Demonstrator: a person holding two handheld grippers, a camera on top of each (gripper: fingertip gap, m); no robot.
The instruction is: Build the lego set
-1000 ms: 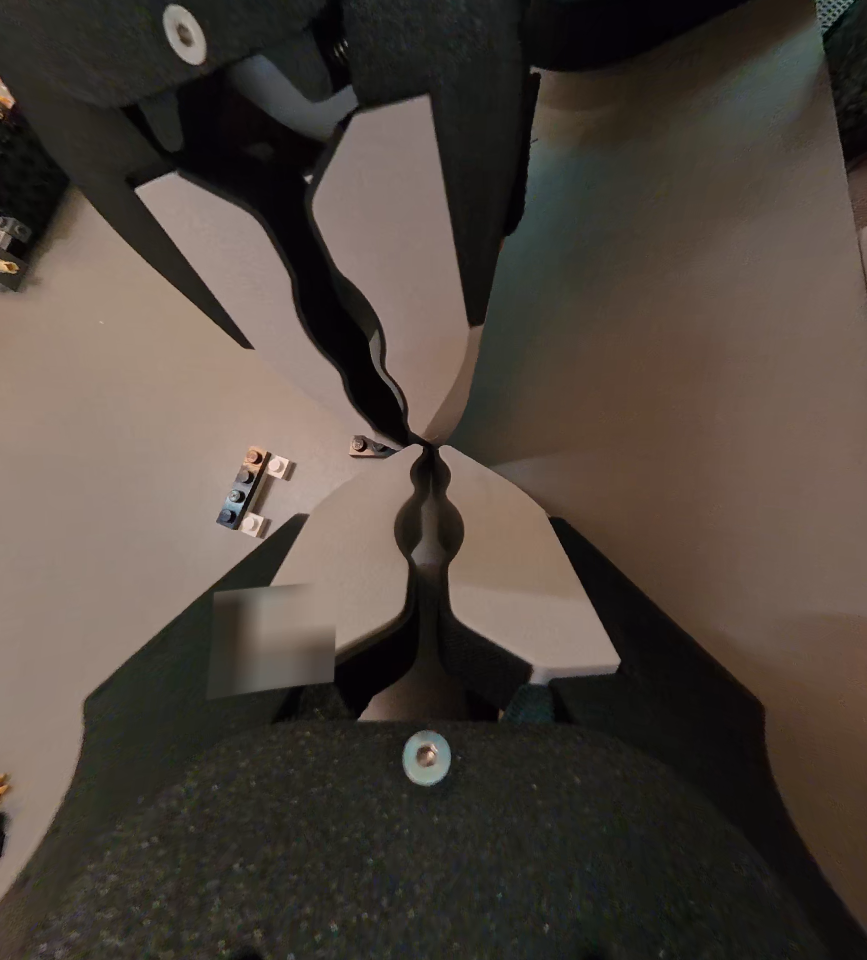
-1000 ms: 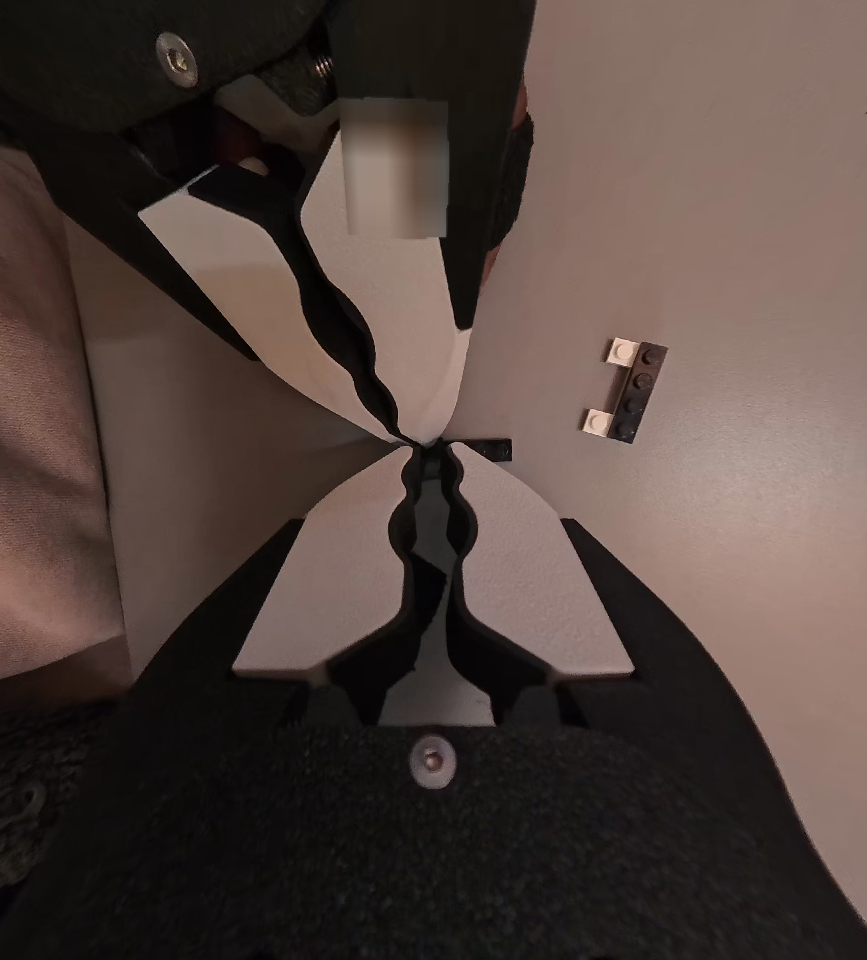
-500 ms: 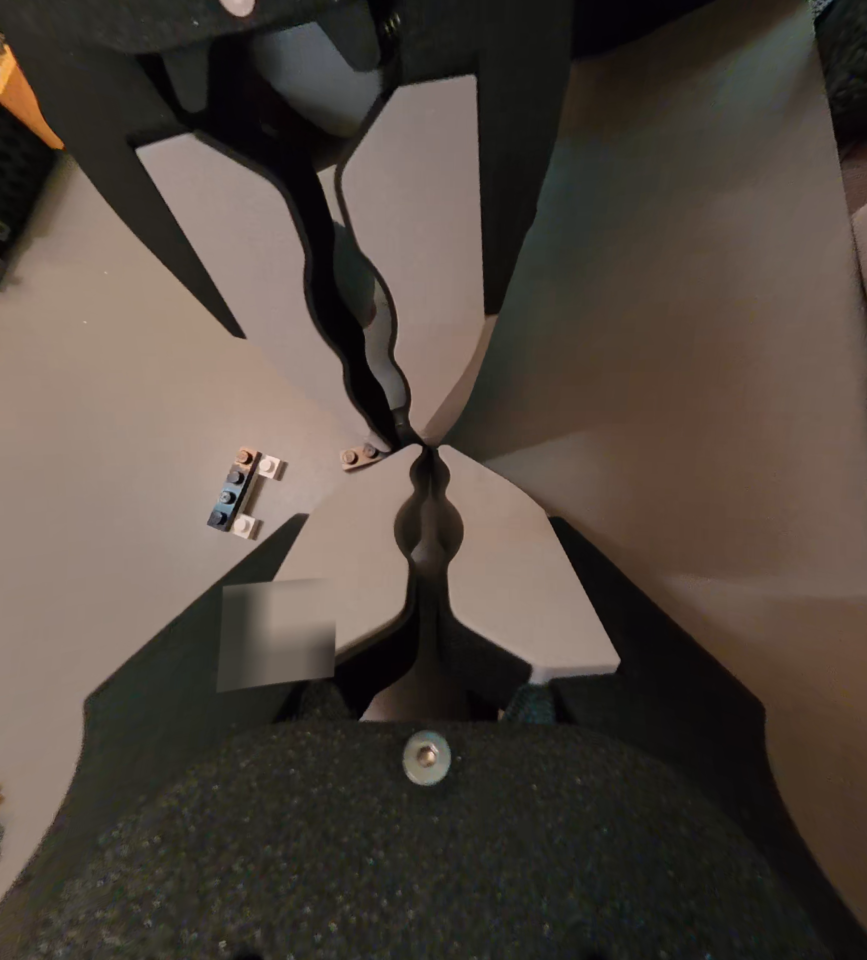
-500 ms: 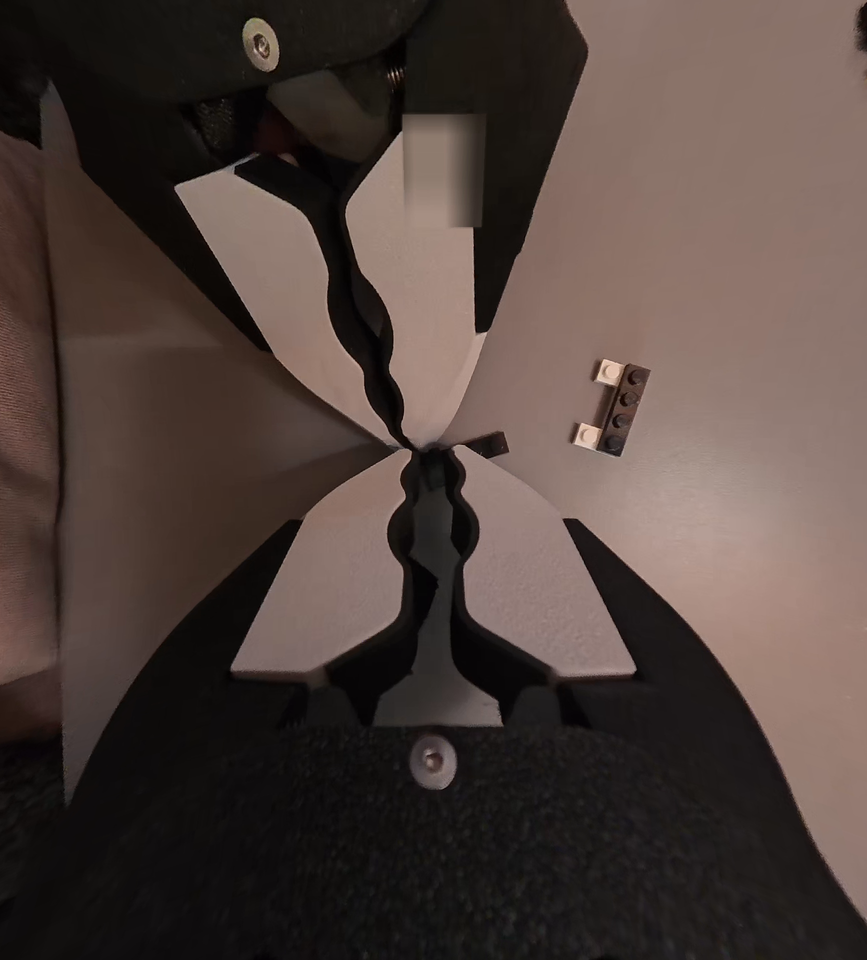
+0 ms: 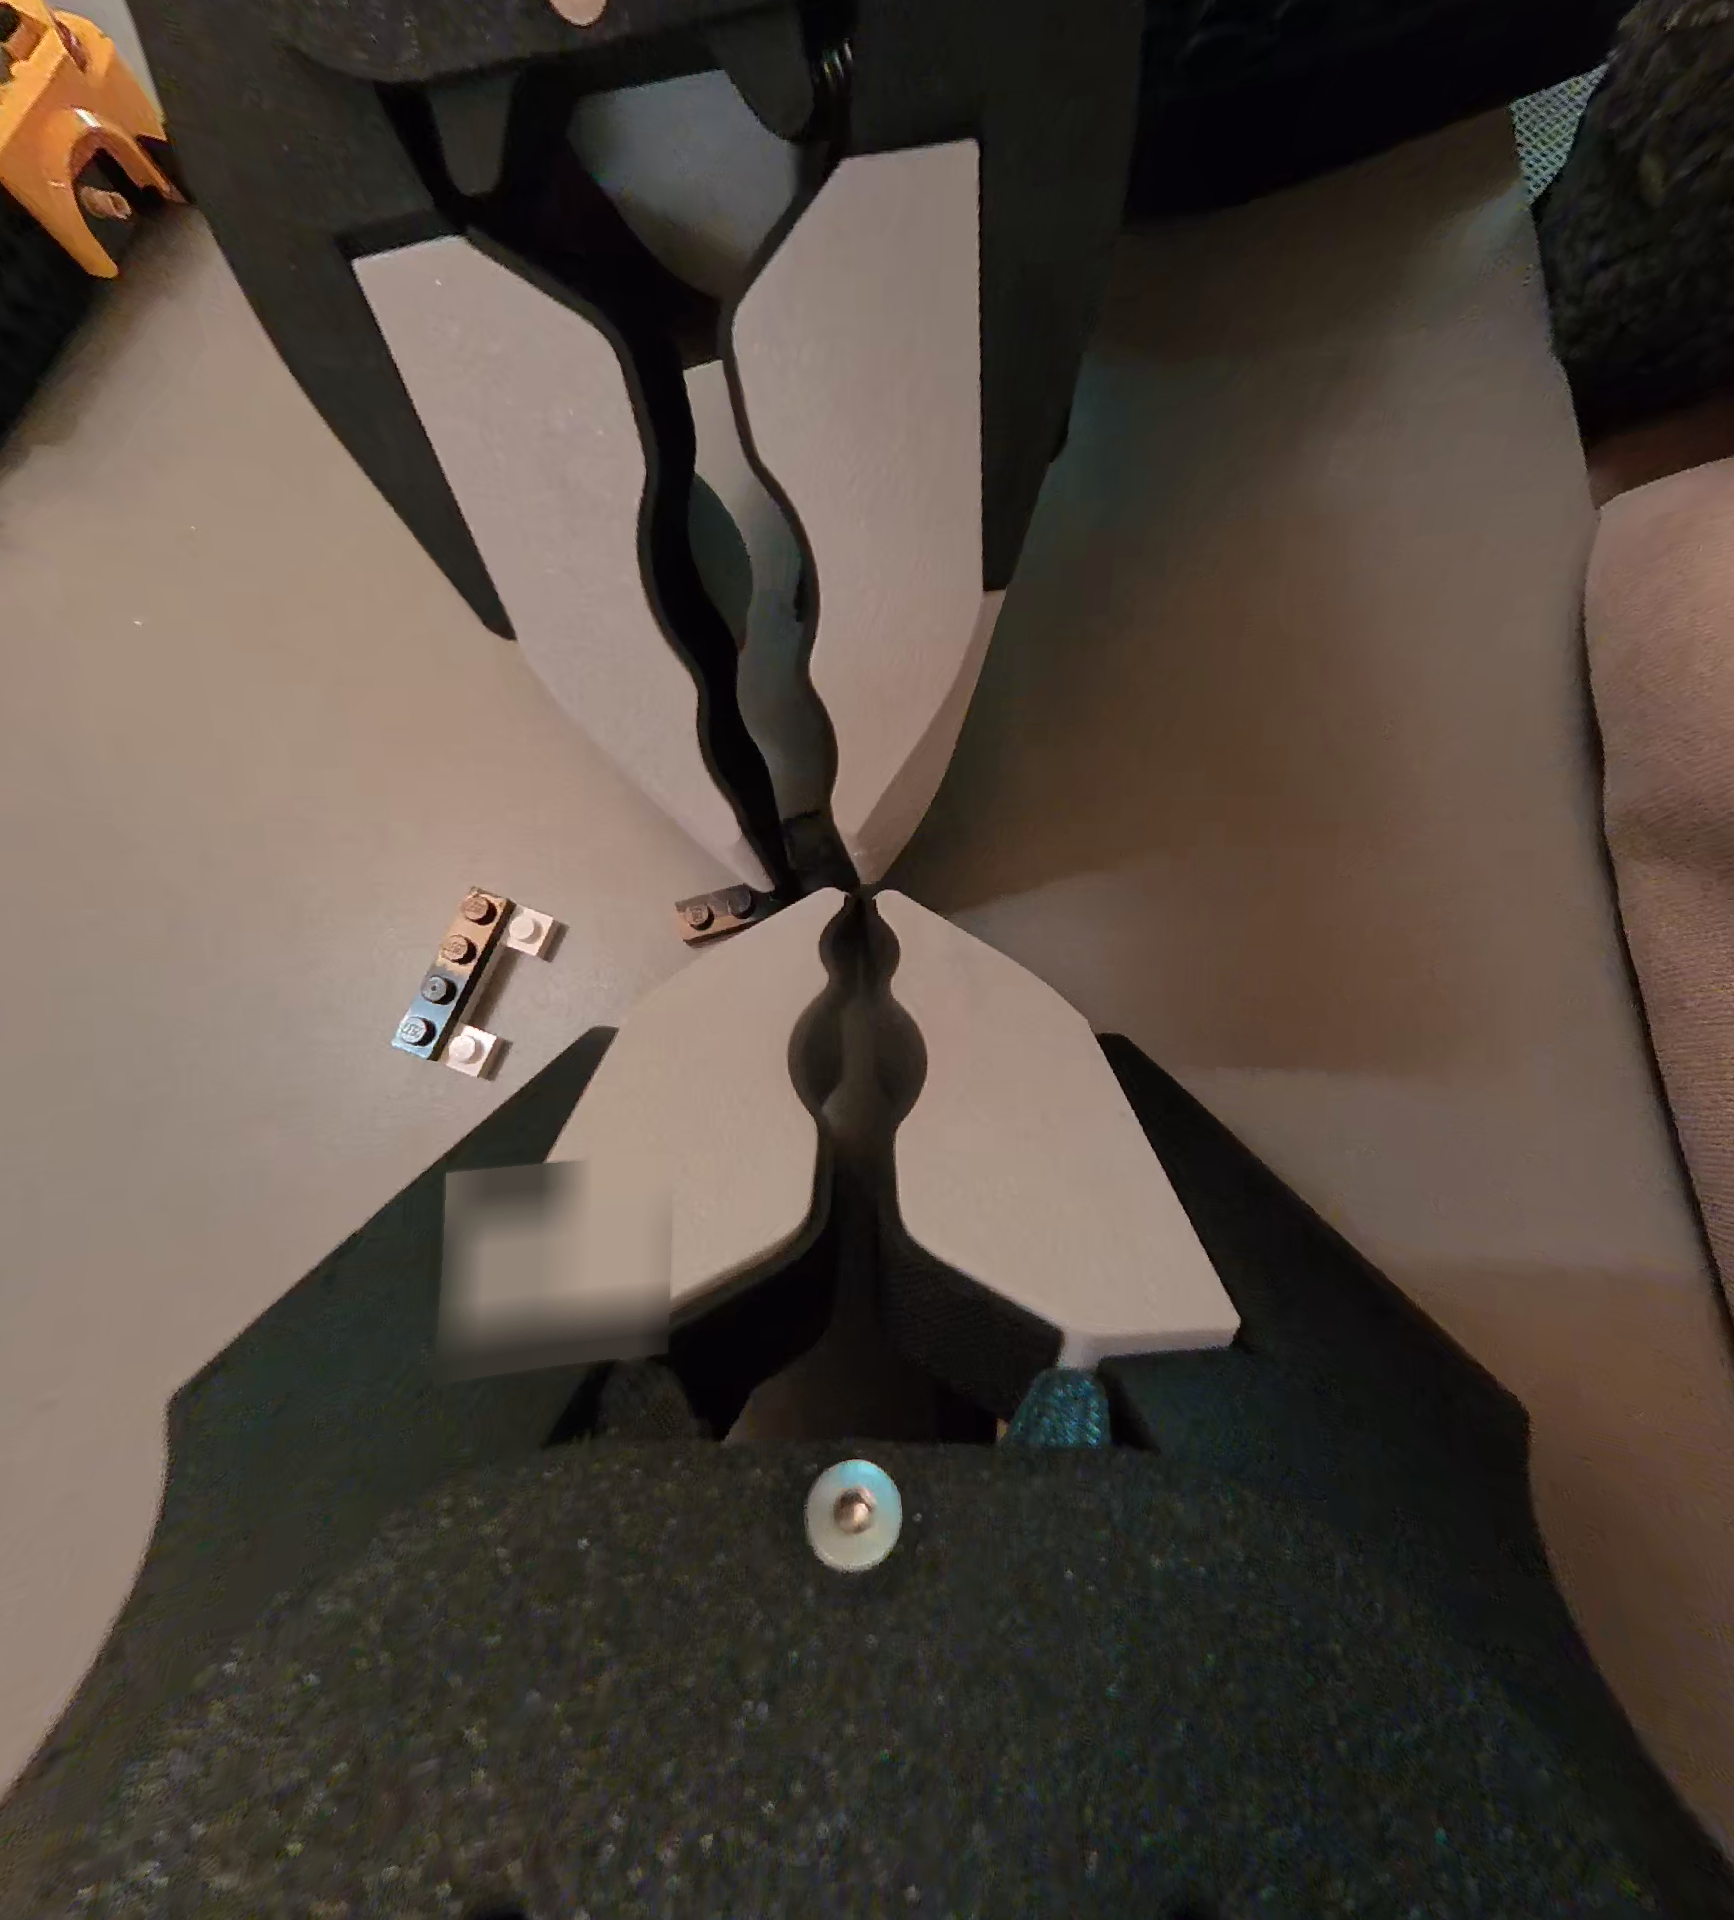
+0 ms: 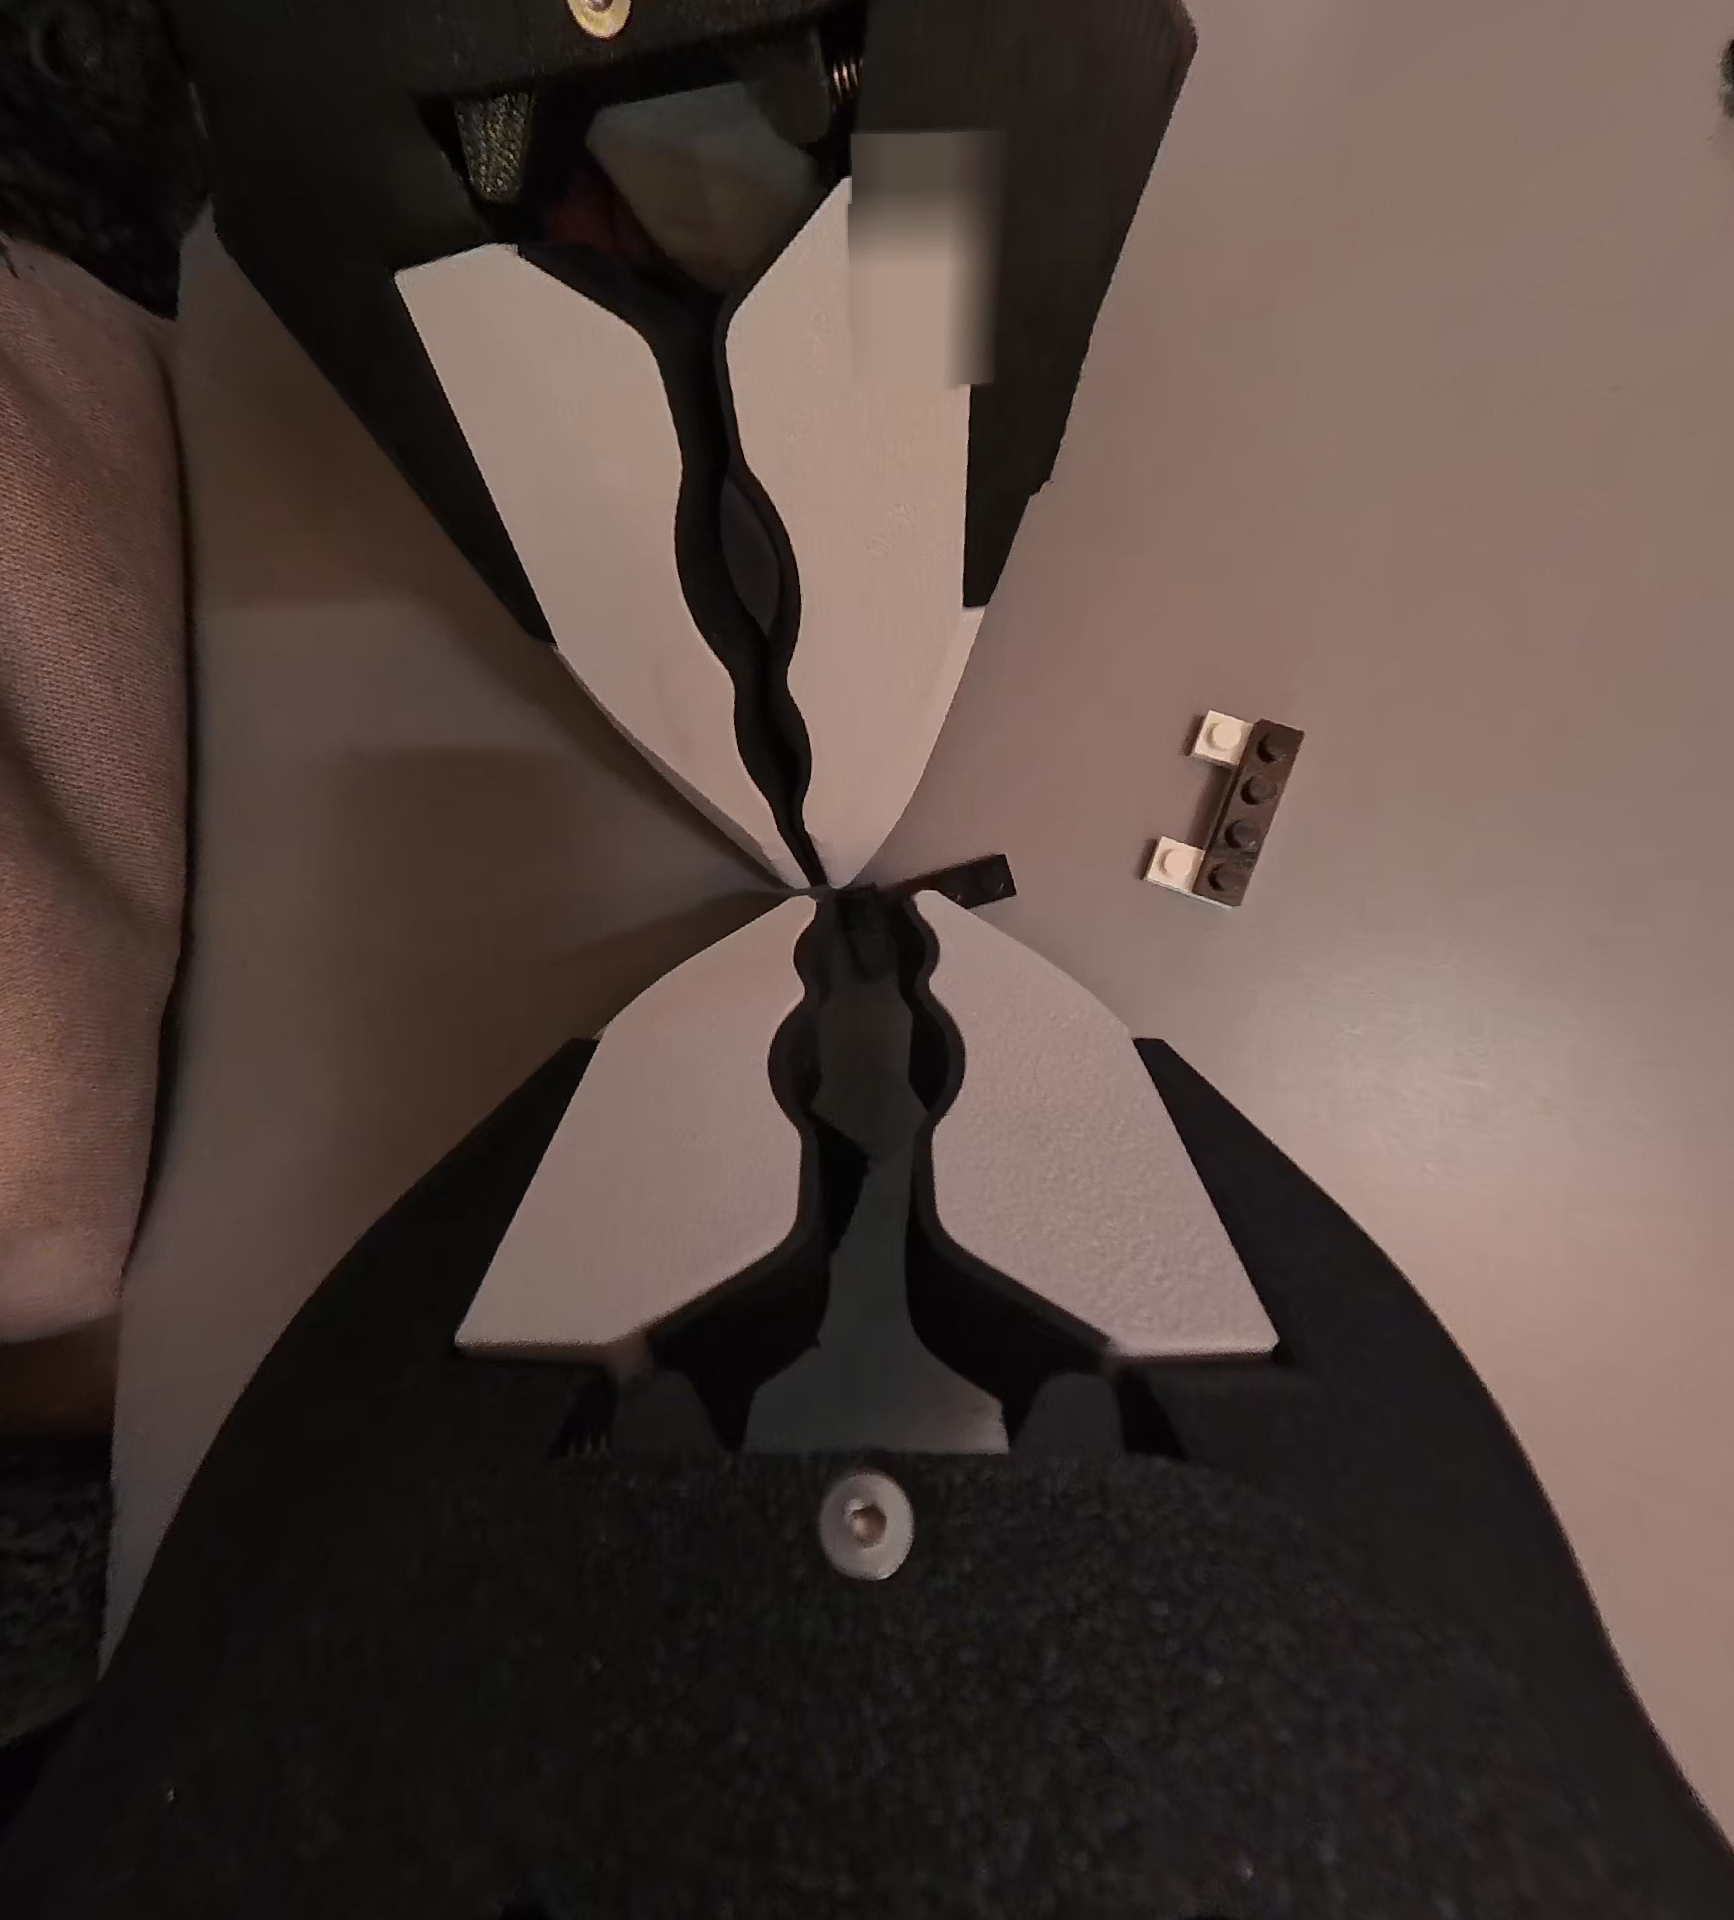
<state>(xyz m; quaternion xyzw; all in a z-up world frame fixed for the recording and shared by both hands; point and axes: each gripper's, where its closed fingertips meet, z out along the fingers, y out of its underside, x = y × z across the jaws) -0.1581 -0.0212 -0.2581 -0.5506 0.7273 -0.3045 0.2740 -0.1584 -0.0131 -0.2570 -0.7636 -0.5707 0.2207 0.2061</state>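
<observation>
Two grippers, left gripper (image 5: 855, 902) and right gripper (image 6: 863, 920), meet tip to tip above the grey counter (image 5: 167, 779), each closed narrow on one small black plate (image 5: 723, 914); a thin edge-grip risks it twisting loose and dropping beside the black-and-white assembly (image 5: 468, 982).

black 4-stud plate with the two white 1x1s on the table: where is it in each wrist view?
Left wrist view: the black plate lies left of centre, white pieces on its right side.
Right wrist view: the black plate lies right of centre, white pieces on its left side.
Shared landmark: the small dark plate by the meeting gripper tips.
</observation>
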